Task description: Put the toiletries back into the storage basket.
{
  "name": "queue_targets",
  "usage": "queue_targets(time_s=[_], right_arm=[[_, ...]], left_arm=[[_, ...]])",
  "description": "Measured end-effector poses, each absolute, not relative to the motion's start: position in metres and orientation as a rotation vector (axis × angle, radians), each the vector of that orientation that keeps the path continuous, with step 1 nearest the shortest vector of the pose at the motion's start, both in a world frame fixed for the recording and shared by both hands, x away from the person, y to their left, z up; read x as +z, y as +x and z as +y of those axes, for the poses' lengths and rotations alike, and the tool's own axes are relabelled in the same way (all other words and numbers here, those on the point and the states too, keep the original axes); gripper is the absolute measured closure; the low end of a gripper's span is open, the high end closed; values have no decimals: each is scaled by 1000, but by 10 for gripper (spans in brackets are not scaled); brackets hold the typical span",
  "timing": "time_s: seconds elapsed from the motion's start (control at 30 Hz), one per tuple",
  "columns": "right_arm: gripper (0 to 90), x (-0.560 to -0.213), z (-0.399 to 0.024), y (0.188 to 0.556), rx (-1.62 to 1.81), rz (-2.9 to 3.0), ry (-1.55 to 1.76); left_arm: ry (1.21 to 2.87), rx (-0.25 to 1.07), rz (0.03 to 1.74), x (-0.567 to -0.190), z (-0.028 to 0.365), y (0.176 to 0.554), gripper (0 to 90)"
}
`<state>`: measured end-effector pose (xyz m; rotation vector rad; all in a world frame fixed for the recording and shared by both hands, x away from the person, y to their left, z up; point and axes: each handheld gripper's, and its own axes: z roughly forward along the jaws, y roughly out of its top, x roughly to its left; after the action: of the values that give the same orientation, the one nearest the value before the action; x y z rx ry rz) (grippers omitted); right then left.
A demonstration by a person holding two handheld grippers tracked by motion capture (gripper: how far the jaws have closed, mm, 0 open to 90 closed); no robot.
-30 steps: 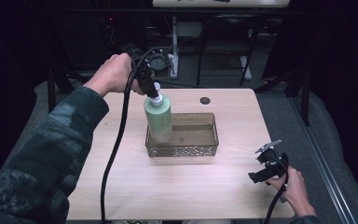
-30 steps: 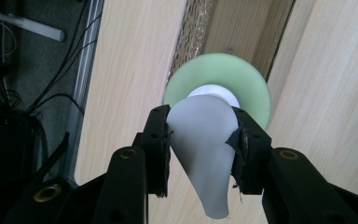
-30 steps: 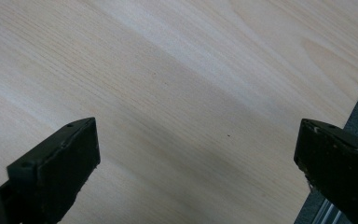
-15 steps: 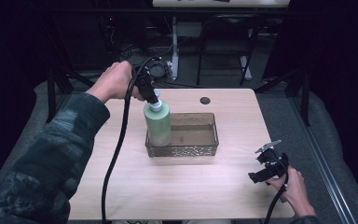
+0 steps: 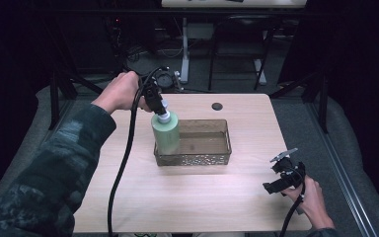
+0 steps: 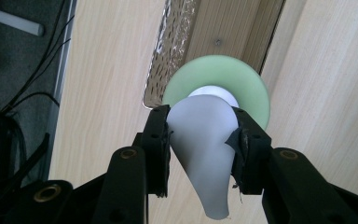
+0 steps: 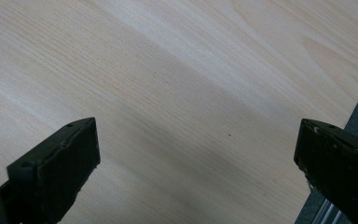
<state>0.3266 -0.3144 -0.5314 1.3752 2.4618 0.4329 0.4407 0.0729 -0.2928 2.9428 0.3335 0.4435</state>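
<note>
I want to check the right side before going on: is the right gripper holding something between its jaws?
No: in the right gripper view the right gripper has its jaws wide apart, with just bare wooden table between them.

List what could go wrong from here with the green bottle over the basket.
1. The left gripper holds the green bottle only by its white pump top; the smooth, tapered head might slip, or the bottle might swing.
2. The bottle hangs at the left end of the mesh basket; its base could catch the rim and tip or drag the basket.
3. The right gripper rests open far off, so nothing steadies the basket.
</note>
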Motion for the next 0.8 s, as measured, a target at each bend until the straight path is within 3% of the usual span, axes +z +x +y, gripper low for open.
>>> queue_targets(time_s=[0.8], right_arm=[[0, -531, -314, 326, 429, 2465, 1374]], left_arm=[[2959, 422, 342, -304, 75, 442, 628]])
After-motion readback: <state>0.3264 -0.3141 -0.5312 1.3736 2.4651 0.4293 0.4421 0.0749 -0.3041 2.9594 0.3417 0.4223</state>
